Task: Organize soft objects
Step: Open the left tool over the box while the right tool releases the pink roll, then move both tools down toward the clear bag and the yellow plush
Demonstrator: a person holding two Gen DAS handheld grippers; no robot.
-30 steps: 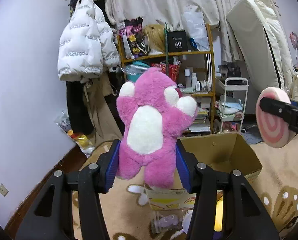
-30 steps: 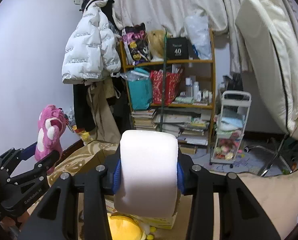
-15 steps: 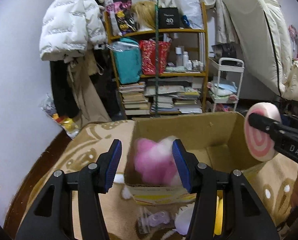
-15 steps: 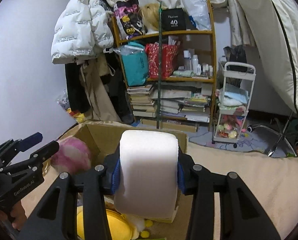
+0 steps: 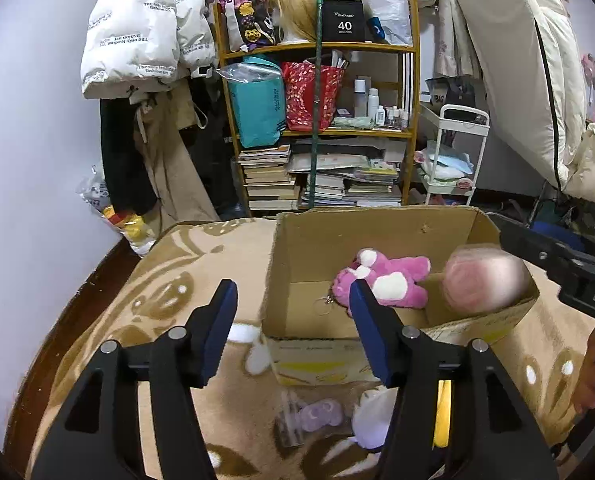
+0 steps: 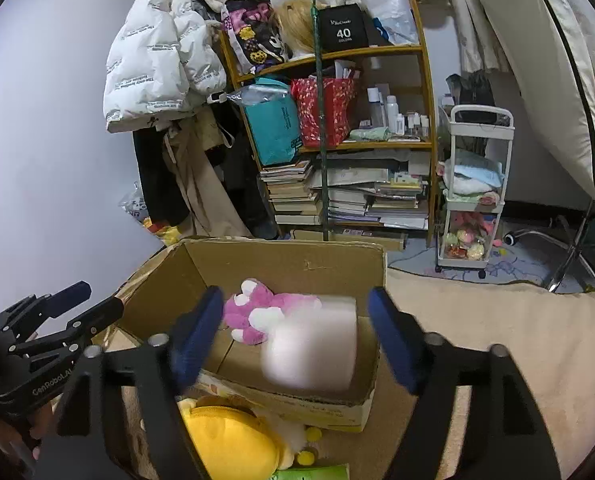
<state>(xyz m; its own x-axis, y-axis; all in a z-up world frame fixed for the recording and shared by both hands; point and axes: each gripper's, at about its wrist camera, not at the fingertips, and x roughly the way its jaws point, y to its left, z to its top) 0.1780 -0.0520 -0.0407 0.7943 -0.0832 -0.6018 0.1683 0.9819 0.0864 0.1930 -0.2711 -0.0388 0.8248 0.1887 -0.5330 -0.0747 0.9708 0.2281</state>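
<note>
Both grippers opened, dropping pink bear (image 5: 381, 280) and roll (image 6: 311, 346) into box (image 5: 373, 232).

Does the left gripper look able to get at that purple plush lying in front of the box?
Probably yes. The left gripper is open and empty, and the purple plush lies uncovered on the blanket, just below it, outside the cardboard box.

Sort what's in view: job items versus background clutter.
Job:
cardboard box
pink plush bear
pink-and-white roll cushion
yellow plush
purple toy

Clutter:
bookshelf
white puffer jacket
white trolley
mattress
</note>
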